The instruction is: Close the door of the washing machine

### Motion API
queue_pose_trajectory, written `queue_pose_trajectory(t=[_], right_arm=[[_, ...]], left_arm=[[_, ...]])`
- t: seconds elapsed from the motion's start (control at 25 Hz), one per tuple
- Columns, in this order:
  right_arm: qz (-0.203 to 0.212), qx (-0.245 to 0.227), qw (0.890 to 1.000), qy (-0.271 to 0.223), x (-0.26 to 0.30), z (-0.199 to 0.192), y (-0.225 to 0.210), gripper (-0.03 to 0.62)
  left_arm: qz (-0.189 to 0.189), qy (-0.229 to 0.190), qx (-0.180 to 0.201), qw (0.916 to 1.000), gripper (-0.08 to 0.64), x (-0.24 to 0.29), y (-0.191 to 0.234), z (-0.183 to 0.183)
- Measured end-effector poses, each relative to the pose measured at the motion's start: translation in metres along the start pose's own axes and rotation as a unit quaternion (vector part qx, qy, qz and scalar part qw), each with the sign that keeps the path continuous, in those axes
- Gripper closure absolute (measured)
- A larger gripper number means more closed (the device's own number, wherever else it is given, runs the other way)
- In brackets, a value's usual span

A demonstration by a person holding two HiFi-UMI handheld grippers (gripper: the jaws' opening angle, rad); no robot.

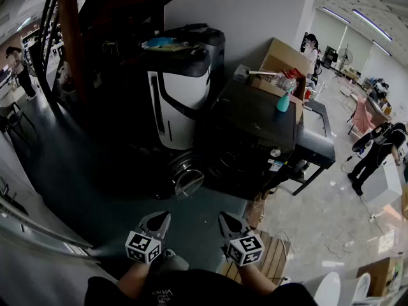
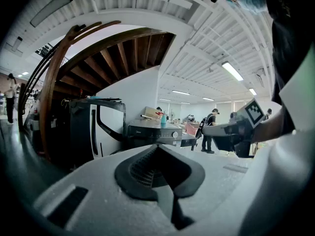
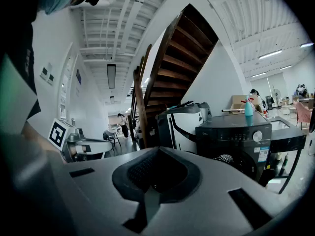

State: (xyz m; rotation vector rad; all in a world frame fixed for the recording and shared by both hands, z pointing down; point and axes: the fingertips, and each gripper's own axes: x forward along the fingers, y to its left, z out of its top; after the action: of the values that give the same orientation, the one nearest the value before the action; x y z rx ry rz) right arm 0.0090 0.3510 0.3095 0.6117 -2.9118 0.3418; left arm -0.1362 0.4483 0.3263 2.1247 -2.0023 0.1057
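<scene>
The dark front-loading washing machine (image 1: 255, 129) stands mid-view, and its round door (image 1: 186, 178) hangs open at the lower left of its front. Both grippers hover side by side well short of it, near the bottom of the head view. My left gripper (image 1: 155, 222) is shut and empty. My right gripper (image 1: 231, 223) is also shut, with nothing in it. In the right gripper view the washing machine (image 3: 241, 136) shows its drum opening (image 3: 227, 159) beyond the closed jaws. The left gripper view has the washing machine (image 2: 153, 131) straight ahead in the distance.
A tall white-and-black appliance (image 1: 180, 101) stands left of the washer under a wooden staircase (image 3: 182, 48). A teal spray bottle (image 1: 284, 101) and cardboard boxes (image 1: 285, 59) sit on and behind the washer. A metal table (image 1: 319, 142) is on its right. A wooden pallet (image 1: 272, 254) lies by my right gripper. A person (image 1: 373, 152) stands far right.
</scene>
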Motion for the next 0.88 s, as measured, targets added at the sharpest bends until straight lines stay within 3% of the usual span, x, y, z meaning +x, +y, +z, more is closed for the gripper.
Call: queue_pose_trajectory(t=[0.32,0.36,0.44,0.56,0.72,0.88], right_arm=[[0.009,0.035,0.999,-0.024,0.008,0.0,-0.01,0.594],[0.007,0.04,0.999,-0.028,0.01,0.0,-0.011,0.589],[-0.005,0.042,0.999,-0.029,0.019,0.0,-0.016,0.504],[-0.03,0.048,0.998,-0.028,0.04,0.0,-0.025,0.453],[-0.06,0.069,0.996,-0.023,0.082,0.0,-0.033,0.338],[-0.091,0.073,0.993,-0.024,0.123,0.002,-0.039,0.339]], left_arm=[[0.008,-0.001,-0.023,0.9997,0.555,0.008,0.007,-0.008],[0.007,0.0,-0.029,0.9996,0.519,0.012,0.012,-0.01],[0.004,0.002,-0.042,0.9991,0.386,0.023,0.025,-0.012],[-0.011,0.007,-0.052,0.9986,0.359,0.041,0.049,-0.013],[-0.034,0.019,-0.049,0.9981,0.321,0.064,0.091,-0.013],[-0.049,0.033,-0.054,0.9968,0.314,0.083,0.14,-0.015]])
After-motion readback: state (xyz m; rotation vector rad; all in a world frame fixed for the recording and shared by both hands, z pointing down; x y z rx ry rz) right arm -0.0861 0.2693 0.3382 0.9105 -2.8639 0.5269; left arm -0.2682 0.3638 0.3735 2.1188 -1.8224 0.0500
